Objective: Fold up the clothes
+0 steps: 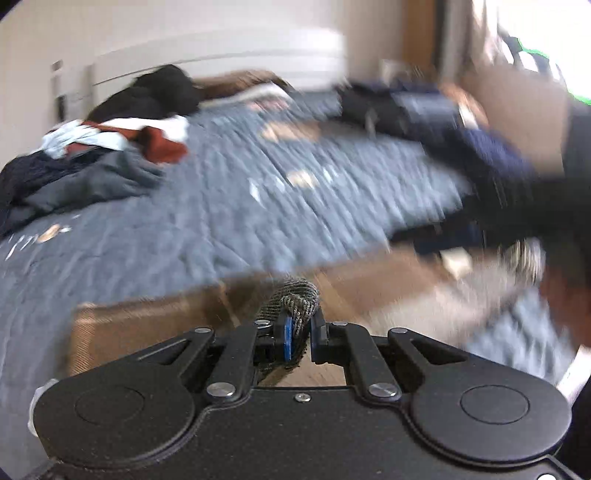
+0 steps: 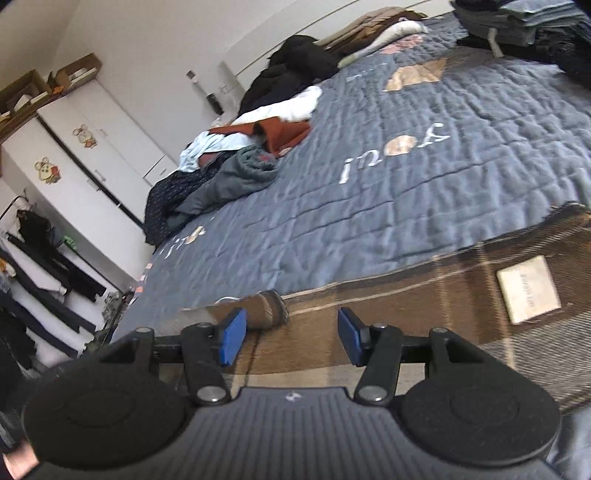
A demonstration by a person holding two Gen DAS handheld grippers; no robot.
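Left wrist view: left gripper clenched on a bunched fold of the brown plaid cloth, pinched between the blue pads; frame heavily blurred. Right wrist view: right gripper released, jaws apart, hovering over the same brown plaid cloth lying along the bed's near edge; its cream label sat at 3 o'clock. Beyond it, blue quilt. Unfolded clothes pile at 10 o'clock, a stack, probably folded clothes, at 1 o'clock.

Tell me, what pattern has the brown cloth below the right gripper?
Brown plaid cloth with pale stripes, clearest in the right wrist view.
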